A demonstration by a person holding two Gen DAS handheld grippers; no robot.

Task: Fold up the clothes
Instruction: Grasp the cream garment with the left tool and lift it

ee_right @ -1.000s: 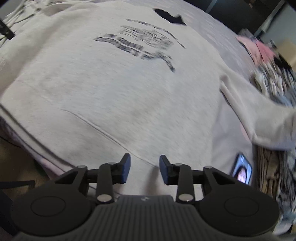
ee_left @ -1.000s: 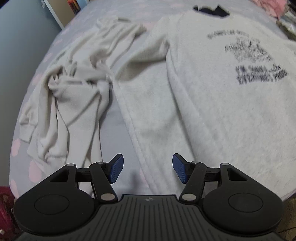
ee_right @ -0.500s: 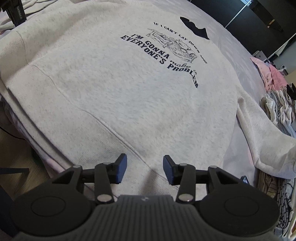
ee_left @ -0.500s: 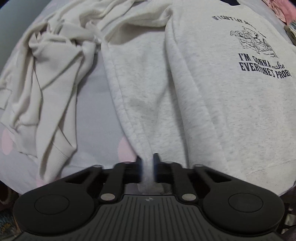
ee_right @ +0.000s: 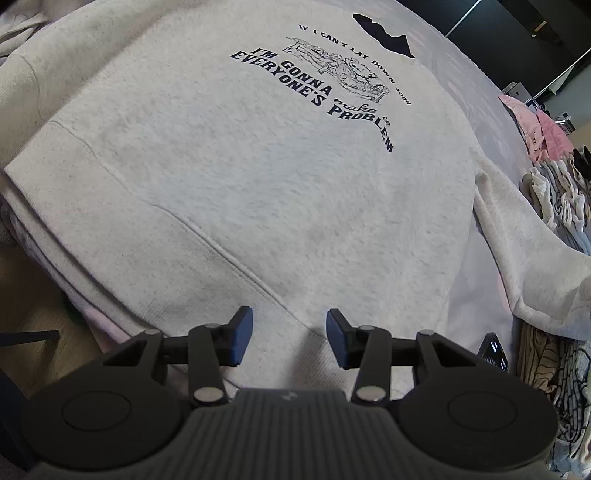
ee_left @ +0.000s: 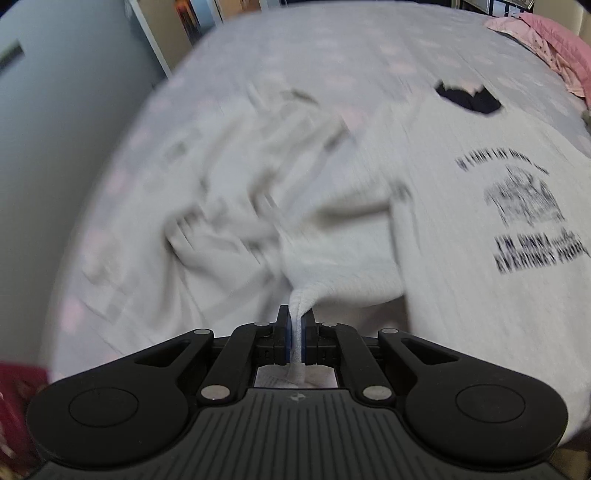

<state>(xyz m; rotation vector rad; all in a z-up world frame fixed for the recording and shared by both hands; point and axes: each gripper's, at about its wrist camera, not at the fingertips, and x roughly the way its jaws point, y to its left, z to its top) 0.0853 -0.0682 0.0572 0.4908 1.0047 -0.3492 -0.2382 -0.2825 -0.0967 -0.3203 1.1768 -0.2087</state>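
Our left gripper (ee_left: 294, 334) is clamped on the sweatshirt (ee_right: 258, 177) sleeve cuff (ee_left: 297, 306), while our right gripper (ee_right: 290, 338) hovers apart over its hem.

Grey sweatshirt (ee_right: 229, 173): spread flat, front up, on a bed (ee_right: 476, 258); dark printed lettering and drawing (ee_right: 332, 77) on the chest; dark collar lining (ee_right: 384, 35) at the far end; ribbed hem nearest the camera; one sleeve (ee_right: 532, 266) angled out to the right.
Right hand-held gripper (ee_right: 290, 338): blue pads parted, above the hem, nothing between them.
Phone (ee_right: 495, 350): at the bed's near right, screen lit.
Mixed clothes pile (ee_right: 557, 192): right edge.
Pink garment (ee_right: 535, 129): far right.
Wooden floor (ee_right: 33, 332): lower left
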